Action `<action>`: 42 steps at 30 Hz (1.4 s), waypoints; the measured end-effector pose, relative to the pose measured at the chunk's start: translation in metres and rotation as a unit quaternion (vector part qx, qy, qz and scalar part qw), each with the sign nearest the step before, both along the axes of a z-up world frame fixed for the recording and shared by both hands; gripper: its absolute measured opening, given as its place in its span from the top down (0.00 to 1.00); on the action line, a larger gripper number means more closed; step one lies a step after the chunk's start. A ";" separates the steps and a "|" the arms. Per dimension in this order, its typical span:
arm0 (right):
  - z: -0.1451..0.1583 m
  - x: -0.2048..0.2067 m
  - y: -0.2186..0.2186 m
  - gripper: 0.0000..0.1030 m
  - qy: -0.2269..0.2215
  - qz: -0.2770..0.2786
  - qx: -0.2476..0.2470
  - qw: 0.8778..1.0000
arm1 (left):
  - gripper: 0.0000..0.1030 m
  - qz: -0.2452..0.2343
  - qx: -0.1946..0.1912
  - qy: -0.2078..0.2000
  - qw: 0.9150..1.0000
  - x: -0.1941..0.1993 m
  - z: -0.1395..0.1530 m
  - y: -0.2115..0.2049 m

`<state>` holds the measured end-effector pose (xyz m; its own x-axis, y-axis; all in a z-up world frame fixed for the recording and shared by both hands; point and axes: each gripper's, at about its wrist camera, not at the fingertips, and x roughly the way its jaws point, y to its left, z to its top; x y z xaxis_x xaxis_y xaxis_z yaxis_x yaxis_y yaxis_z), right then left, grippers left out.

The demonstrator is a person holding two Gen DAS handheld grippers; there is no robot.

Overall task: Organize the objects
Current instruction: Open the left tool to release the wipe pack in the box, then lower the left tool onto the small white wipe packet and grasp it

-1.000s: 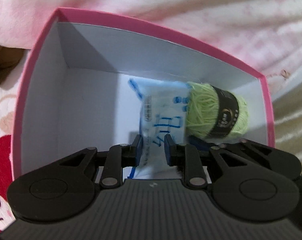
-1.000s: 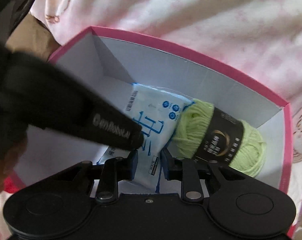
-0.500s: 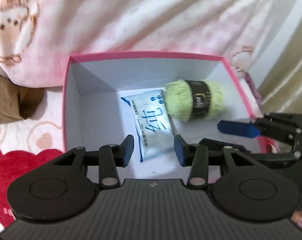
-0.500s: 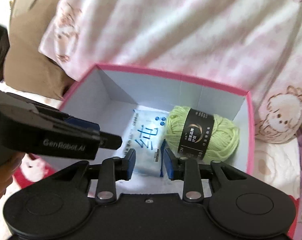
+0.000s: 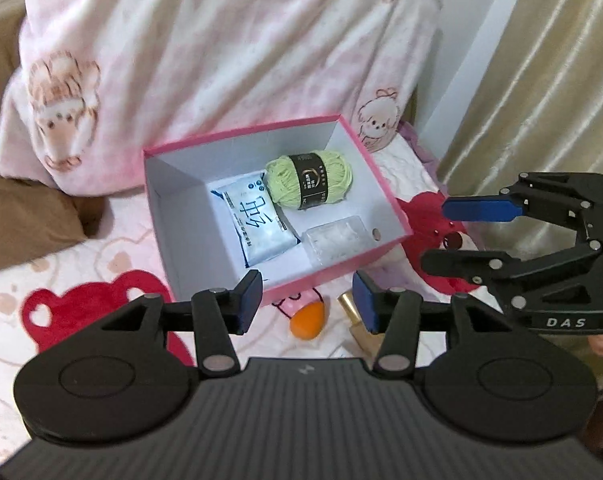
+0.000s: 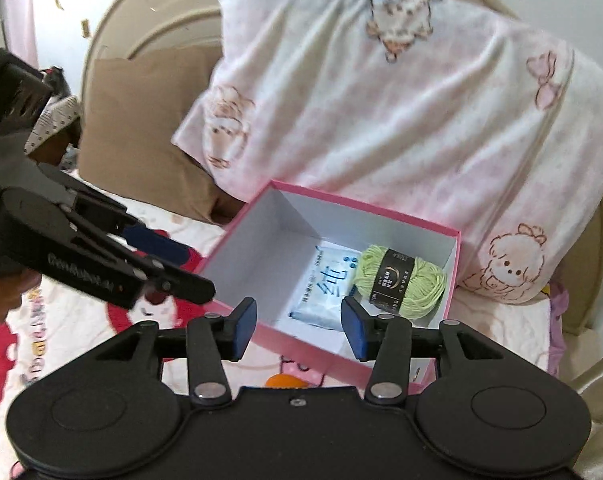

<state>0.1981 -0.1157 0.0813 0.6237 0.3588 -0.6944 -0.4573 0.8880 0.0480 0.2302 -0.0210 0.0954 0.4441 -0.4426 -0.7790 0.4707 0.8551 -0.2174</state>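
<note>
I take the pink box (image 5: pixel 389 204) as my landmark; it sits open on the printed bedspread (image 5: pixel 81 264), its far wall close against the pink-and-white pillow (image 5: pixel 205 48). Inside the box, the green yarn ball (image 5: pixel 309 180) with its black band lies toward the far right corner. The white tissue pack (image 5: pixel 257 224) with blue lettering lies flat on the box floor just left of the yarn, touching or nearly so. A small clear packet (image 5: pixel 335 240) rests by the near right wall. Outside the box, just before its near wall, I see an orange egg-shaped sponge (image 5: pixel 306 320) and beside it a gold tube (image 5: pixel 357 316), both on the bedspread and partly hidden by my fingers. My left gripper (image 5: pixel 306 302) hangs above the box's near edge, jaws opening, moderately apart, nothing between the blue pads. My right gripper (image 6: pixel 297 328) hangs likewise over the near wall, jaws opening, nothing between them either; in the left view it shows to the right of the box (image 5: pixel 441 236), over a red patch of the bedspread. A brown cushion (image 6: pixel 141 132) lies left of the box, behind it. A pale curtain (image 5: pixel 549 72) hangs to the right of the box.
</note>
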 end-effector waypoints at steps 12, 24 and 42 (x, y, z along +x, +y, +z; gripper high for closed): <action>-0.006 -0.068 -0.006 0.32 -0.012 0.049 0.009 0.999 | 0.47 -0.030 0.026 -0.010 0.999 -0.061 -0.005 0.001; -0.072 -0.094 -0.002 0.26 0.004 0.083 0.023 0.996 | 0.46 -0.009 -0.029 0.016 0.999 -0.081 -0.062 0.006; -0.181 -0.084 0.035 0.22 -0.011 0.053 -0.036 0.998 | 0.48 0.062 -0.058 0.104 0.991 -0.062 -0.201 -0.015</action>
<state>0.1144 -0.0804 -0.0997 0.6006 0.3742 -0.7066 -0.5496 0.8350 -0.0249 0.1687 -0.0361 -0.1059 0.3355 -0.4857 -0.8072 0.2978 0.8676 -0.3983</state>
